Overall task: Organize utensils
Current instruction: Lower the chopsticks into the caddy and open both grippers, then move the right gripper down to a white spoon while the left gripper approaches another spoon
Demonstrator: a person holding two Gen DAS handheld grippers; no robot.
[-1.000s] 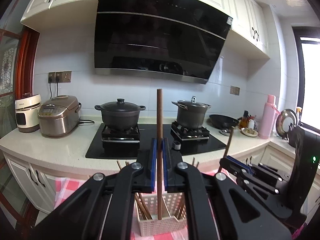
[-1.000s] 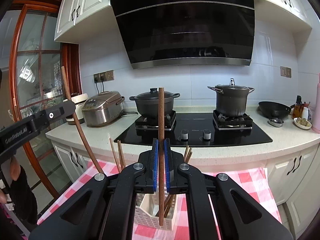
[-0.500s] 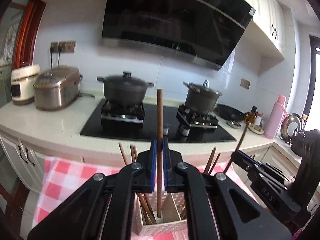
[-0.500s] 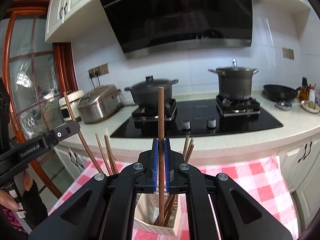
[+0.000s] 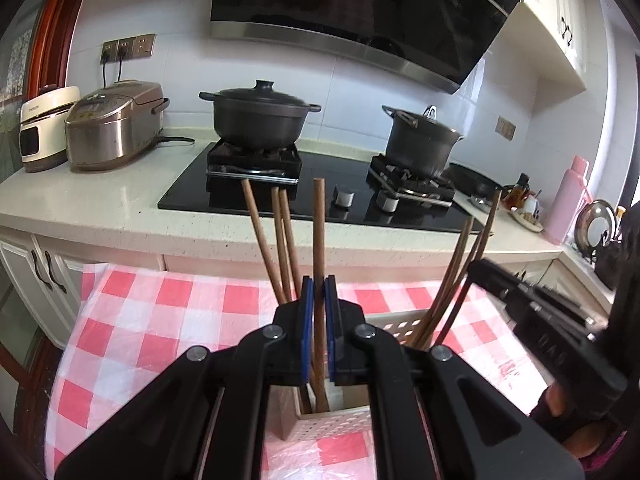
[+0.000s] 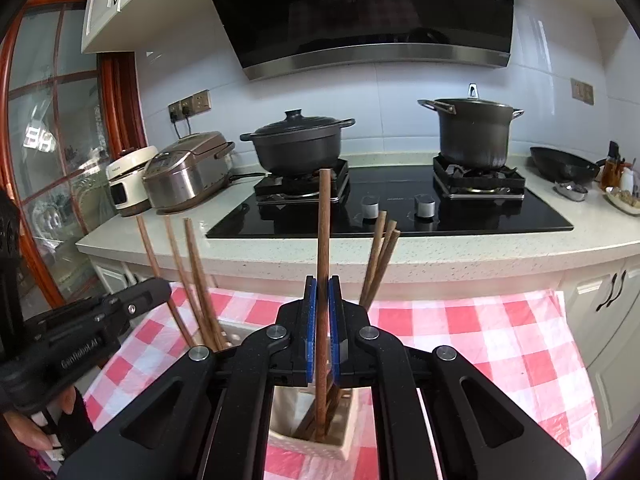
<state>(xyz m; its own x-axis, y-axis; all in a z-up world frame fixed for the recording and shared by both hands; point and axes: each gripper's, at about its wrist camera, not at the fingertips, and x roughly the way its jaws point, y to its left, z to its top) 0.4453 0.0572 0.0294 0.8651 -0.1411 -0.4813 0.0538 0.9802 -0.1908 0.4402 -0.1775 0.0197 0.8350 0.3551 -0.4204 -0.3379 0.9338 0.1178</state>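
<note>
Left gripper (image 5: 316, 300): black two-finger gripper with blue pads, clamped tight on a long brown wooden chopstick (image 5: 319, 240).
Left-held chopstick: long axis upright, lower tip already inside the white perforated plastic utensil basket (image 5: 332, 426), directly below the gripper.
Right gripper (image 6: 322, 300): same build, pads pressed on a second long brown wooden chopstick (image 6: 323, 232).
Right-held chopstick: upright too, lower end down among the sticks in the basket (image 6: 344, 446), in what seems a separate compartment; the divider is not plain to see.
Basket location: on the surface covered with a red-and-white checked plastic cloth (image 5: 160, 320), in front of the pale kitchen counter (image 5: 100, 200).
Basket contents: one group of brown wooden chopsticks (image 5: 280, 248) leaning left, another group (image 5: 460, 272) leaning right.
Key relation: each stick hangs straight down from its gripper into the basket, axis in line with the opening; both grippers look about equally near, side by side.
Step judged: lowering for release; both sticks remain held, not yet let go.
Next move calls for: parting the pads so each stick drops the short remainder.
Risk: a stick could tip against the leaning ones or catch the rim.
</note>
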